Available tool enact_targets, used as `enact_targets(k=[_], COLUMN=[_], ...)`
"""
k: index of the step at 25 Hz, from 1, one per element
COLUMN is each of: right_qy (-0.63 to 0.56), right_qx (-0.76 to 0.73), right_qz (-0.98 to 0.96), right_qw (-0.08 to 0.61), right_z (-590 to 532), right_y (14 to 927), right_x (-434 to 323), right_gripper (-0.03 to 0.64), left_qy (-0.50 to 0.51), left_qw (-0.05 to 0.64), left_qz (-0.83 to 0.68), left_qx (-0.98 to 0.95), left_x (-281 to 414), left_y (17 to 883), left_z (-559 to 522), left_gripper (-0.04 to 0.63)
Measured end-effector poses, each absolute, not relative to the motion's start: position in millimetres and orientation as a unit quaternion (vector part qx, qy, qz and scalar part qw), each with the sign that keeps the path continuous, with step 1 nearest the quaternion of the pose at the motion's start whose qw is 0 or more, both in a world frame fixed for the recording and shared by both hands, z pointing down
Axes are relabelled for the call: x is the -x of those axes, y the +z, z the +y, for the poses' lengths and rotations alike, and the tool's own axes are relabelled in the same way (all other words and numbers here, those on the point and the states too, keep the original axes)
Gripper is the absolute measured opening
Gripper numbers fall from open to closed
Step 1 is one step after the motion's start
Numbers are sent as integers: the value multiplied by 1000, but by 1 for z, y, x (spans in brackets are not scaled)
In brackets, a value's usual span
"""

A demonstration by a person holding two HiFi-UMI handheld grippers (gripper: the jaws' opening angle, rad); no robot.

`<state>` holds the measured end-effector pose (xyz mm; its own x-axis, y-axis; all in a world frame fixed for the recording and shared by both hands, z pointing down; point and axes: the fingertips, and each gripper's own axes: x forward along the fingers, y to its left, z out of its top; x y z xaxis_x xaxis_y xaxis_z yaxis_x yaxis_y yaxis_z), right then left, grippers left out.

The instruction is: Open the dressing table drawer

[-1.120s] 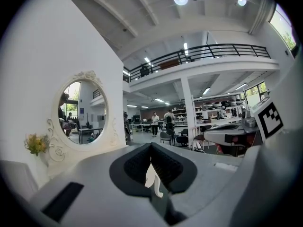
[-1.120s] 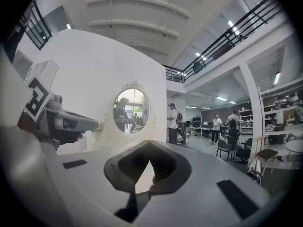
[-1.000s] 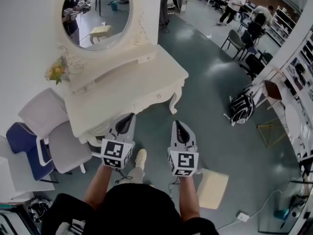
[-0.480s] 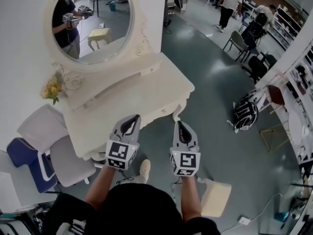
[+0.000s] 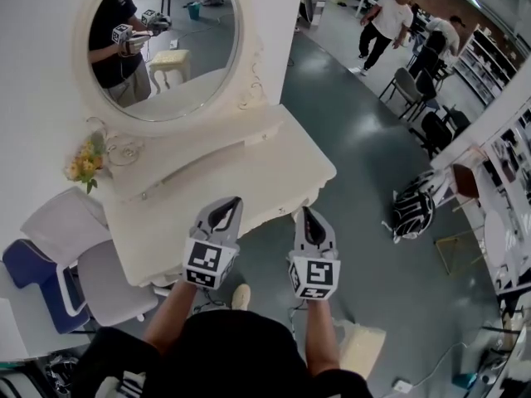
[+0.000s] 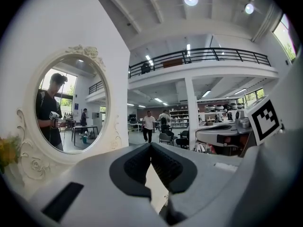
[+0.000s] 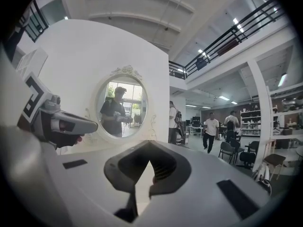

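Dressing table: white, against the wall, oval mirror above.
Drawer: in the front apron under the table's near edge, shut.
Left gripper: over the near edge, jaws together, nothing held.
Right gripper: just off the near right corner, jaws together, empty.
Step, as I judge it: approach, with no contact on the drawer yet.
Next move calls for: dropping to the apron, parting one claw, closing on the drawer's pull, then drawing back.
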<state>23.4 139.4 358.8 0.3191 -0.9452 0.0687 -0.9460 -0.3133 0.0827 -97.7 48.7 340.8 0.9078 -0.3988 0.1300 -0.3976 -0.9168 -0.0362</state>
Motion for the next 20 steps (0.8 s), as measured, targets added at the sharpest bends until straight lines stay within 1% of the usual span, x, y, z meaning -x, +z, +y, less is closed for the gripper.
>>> enact_targets(k=[12,20], right_qy=[-6,1], right_qx=[-807,-789], right_qz=[-589,-613], right_qw=[53,48], right_z=[81,31], right_y=[360,369], right_x=[-49,-83], right_gripper=[0,0], left_qy=[-62,-67], left_qw=[11,6], left_qz=[218,249], left_qx=[974,966], left_x=[83,56], left_y=[340,348], left_z=[-7,-47], left_gripper=[3,3])
